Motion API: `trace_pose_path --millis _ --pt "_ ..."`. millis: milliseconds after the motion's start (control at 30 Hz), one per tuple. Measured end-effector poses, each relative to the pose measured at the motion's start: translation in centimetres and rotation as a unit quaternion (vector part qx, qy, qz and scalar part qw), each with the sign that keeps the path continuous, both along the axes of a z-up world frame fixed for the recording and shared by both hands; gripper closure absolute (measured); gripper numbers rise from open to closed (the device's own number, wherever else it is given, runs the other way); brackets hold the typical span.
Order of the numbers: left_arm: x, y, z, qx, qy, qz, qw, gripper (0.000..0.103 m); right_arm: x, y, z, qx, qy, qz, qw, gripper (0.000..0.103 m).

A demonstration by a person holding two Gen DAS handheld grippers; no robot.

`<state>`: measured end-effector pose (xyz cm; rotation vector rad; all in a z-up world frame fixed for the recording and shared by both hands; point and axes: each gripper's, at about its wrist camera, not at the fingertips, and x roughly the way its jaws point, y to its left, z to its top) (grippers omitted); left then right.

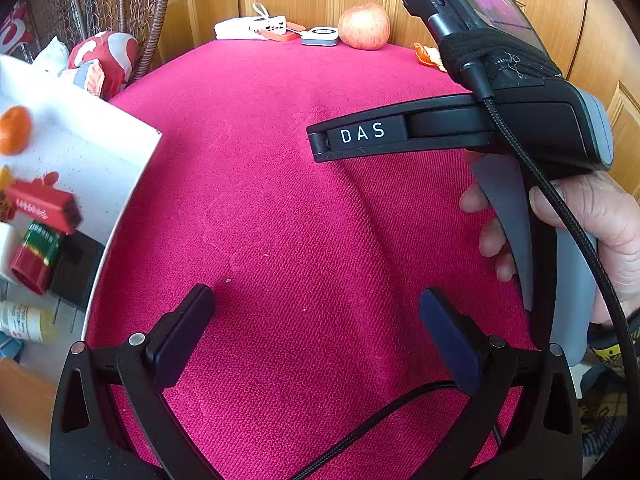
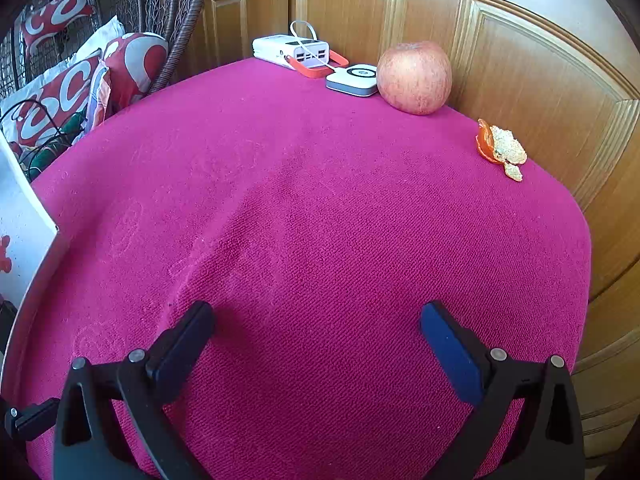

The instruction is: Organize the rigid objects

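A red apple [image 2: 414, 77] stands at the far edge of the magenta cloth [image 2: 320, 220], next to a small white square device [image 2: 353, 79] and a white power bank [image 2: 292, 53] with an orange strap. The apple [image 1: 364, 26] and the power bank [image 1: 250, 28] also show in the left wrist view. My left gripper [image 1: 316, 312] is open and empty above the cloth. My right gripper [image 2: 316, 328] is open and empty above the cloth's near part; its body [image 1: 500, 128] shows in the left wrist view, held by a hand [image 1: 592, 232].
A piece of orange peel [image 2: 500, 148] lies at the right edge. A white box [image 1: 72, 160] at the left holds an orange [image 1: 14, 130], red packets [image 1: 44, 208] and a bottle [image 1: 24, 322]. Wooden doors [image 2: 520, 60] stand behind. Red and white cushions [image 2: 80, 88] lie at the back left.
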<state>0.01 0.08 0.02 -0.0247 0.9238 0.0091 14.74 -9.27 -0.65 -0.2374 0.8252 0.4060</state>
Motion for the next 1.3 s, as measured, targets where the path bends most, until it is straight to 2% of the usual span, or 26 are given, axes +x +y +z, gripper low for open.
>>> trace_pose_path --millis 1300 --pt "-0.10 -0.09 -0.13 0.000 0.000 0.000 1.0000 0.000 -0.13 -0.03 0.07 -0.001 -0.001 -0.001 1.000 0.000"
